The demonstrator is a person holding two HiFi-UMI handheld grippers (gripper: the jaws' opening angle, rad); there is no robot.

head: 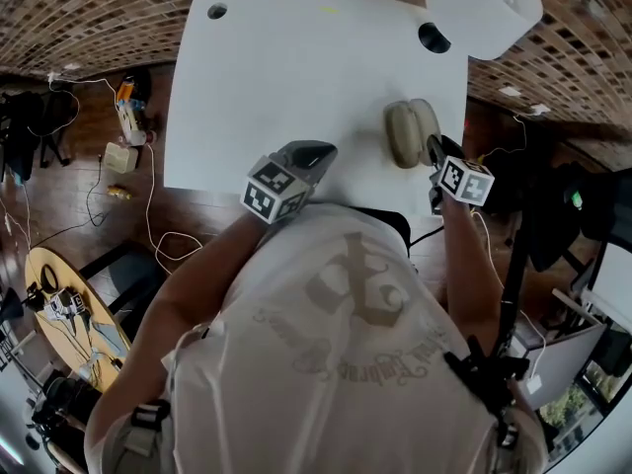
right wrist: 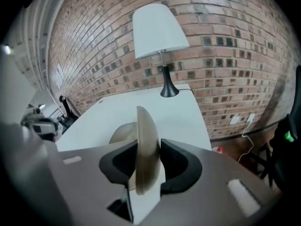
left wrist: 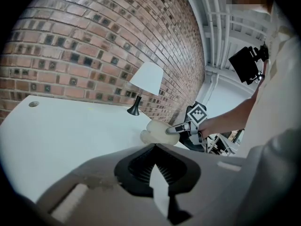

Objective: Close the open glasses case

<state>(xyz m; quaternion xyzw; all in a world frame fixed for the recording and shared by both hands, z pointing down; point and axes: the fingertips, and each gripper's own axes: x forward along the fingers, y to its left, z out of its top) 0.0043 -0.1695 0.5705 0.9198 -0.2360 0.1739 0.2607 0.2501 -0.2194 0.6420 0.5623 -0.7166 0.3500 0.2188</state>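
Observation:
A beige glasses case (head: 412, 131) lies open near the right front of the white table (head: 286, 77). My right gripper (head: 434, 152) reaches in from the table's right edge, its jaws clamped on the case's lid. In the right gripper view the lid (right wrist: 146, 140) stands on edge between the pads, with the case's base (right wrist: 121, 133) lying behind to the left. The left gripper view shows the case (left wrist: 155, 130) with the right gripper (left wrist: 172, 129) at its side. My left gripper (head: 308, 154) hovers by the table's front edge, left of the case, shut and empty (left wrist: 157, 149).
A white-shaded lamp (head: 484, 6) on a black foot (head: 433, 38) stands at the table's far right corner, behind the case. A brick wall runs along the table's far side. Cables and small items lie on the wooden floor to the left (head: 123, 151).

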